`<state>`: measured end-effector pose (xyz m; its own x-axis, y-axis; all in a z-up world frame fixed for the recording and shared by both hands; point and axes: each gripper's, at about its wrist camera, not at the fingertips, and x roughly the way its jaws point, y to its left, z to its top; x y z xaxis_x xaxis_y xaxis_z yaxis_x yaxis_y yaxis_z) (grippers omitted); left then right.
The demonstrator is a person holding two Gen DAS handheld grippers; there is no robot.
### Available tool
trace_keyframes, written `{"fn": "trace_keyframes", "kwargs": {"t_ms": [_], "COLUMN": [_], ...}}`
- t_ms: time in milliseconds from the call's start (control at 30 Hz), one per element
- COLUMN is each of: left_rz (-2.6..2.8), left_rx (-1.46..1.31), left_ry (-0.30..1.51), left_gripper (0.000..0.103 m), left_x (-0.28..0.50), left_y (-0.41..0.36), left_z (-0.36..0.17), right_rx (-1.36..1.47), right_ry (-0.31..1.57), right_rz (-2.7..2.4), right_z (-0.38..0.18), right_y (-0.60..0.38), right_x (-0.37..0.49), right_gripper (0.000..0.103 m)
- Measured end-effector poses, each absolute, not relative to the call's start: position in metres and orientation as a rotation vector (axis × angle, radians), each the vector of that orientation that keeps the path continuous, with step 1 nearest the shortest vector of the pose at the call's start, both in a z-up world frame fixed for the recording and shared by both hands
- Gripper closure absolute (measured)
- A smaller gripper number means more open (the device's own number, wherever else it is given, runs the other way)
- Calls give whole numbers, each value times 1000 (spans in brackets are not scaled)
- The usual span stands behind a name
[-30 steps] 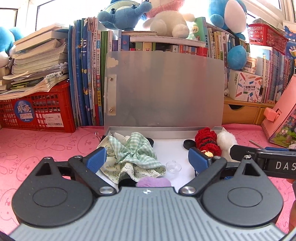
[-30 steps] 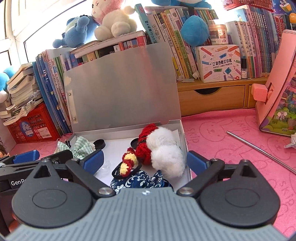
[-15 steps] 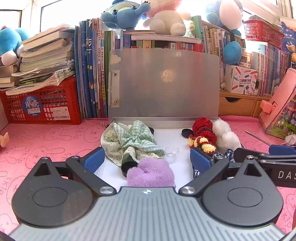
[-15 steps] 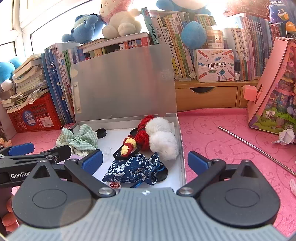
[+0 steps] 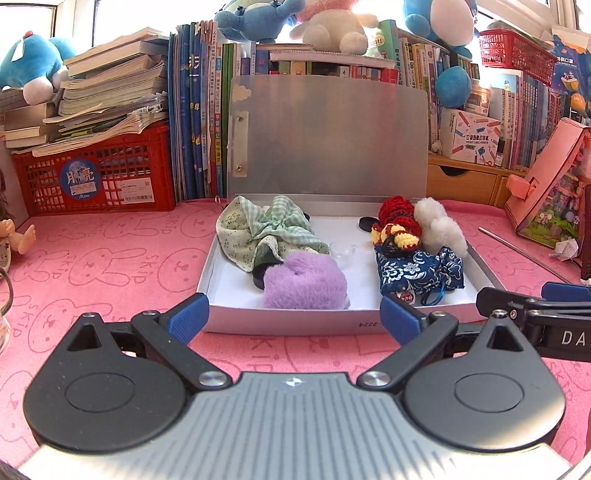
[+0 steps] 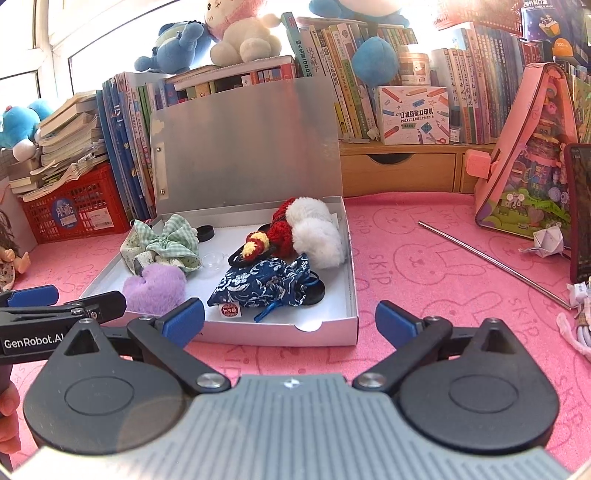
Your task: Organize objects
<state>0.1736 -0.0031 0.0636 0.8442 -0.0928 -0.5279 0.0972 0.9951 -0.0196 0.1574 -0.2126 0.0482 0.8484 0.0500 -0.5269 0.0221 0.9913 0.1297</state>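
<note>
A shallow white box [image 5: 280, 325] [image 6: 325, 334] lies on the pink mat with its silver lid [image 5: 332, 136] [image 6: 247, 147] standing upright behind it. Inside lie a green checked bow [image 5: 266, 229] [image 6: 166, 243], a purple plush piece [image 5: 306, 282] [image 6: 155, 290], a blue patterned pouch [image 5: 417, 271] [image 6: 258, 288], a red and yellow crocheted piece [image 5: 397, 225] [image 6: 271, 234] and a white fluffy piece [image 5: 439, 229] [image 6: 316, 232]. My left gripper [image 5: 294, 317] is open just in front of the box. My right gripper [image 6: 290, 319] is open near the box's front right corner. Neither holds anything.
Books, a red crate [image 5: 96, 177] and plush toys [image 5: 258, 22] line the back. A wooden drawer unit [image 6: 399, 168] and a pink toy house [image 6: 532, 184] stand at the right. A metal rod [image 6: 491, 264], a paper scrap and cables lie on the mat. A doll [image 5: 14, 236] sits at the left.
Both grippers have pulled back from over the box towards the near side, still open. The box's front edge and all its contents have come into full view.
</note>
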Motion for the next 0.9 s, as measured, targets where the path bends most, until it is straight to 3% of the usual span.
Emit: {"fn": "trace_keyframes", "kwargs": {"t_ms": [900], "left_rz": [-98], "left_rx": [23], "left_ry": [635], "left_gripper": [2], "left_x": [122], "left_y": [9], "left_z": [26], "right_rx": [89], "right_ry": [623], "right_rz": [27], "right_z": [12], "right_y": [-201], "right_x": [107], "right_gripper": [0]}}
